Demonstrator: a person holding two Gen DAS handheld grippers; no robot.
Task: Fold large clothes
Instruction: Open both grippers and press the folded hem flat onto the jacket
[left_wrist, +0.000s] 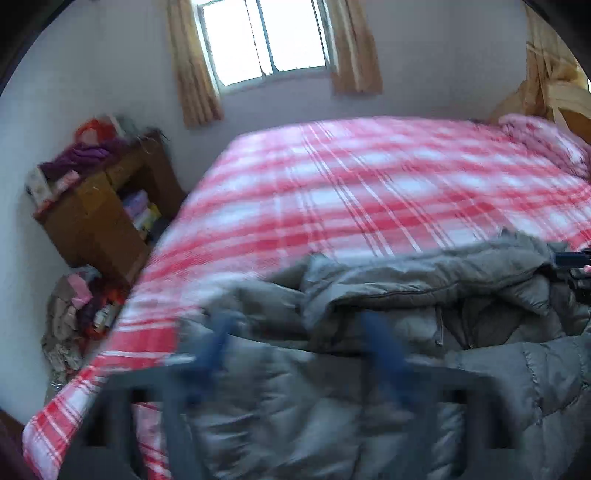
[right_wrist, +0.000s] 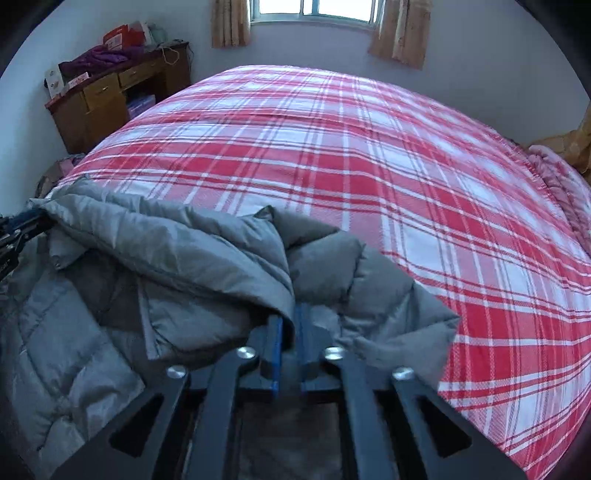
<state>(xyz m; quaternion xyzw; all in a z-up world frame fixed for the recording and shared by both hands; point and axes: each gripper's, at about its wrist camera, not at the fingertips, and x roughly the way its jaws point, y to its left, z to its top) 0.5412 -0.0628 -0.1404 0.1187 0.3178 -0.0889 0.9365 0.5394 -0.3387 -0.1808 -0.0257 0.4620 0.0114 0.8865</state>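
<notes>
A grey puffer jacket (left_wrist: 406, 302) lies crumpled at the near edge of a bed with a red and white plaid cover (left_wrist: 369, 192). In the left wrist view my left gripper (left_wrist: 299, 325) is blurred, its blue fingers wide apart over the jacket, holding nothing. In the right wrist view my right gripper (right_wrist: 289, 317) is shut on a fold of the jacket (right_wrist: 184, 258) between its blue pads. The left gripper shows at the left edge of the right wrist view (right_wrist: 14, 229), touching the jacket's edge. The right gripper shows at the right edge of the left wrist view (left_wrist: 576, 266).
A wooden desk (right_wrist: 96, 99) piled with clothes and boxes stands at the far left by the wall. Clothes (left_wrist: 74, 314) lie heaped on the floor beside the bed. A window with tan curtains (left_wrist: 266, 40) is behind the bed. A pink pillow (right_wrist: 554, 173) lies at the right.
</notes>
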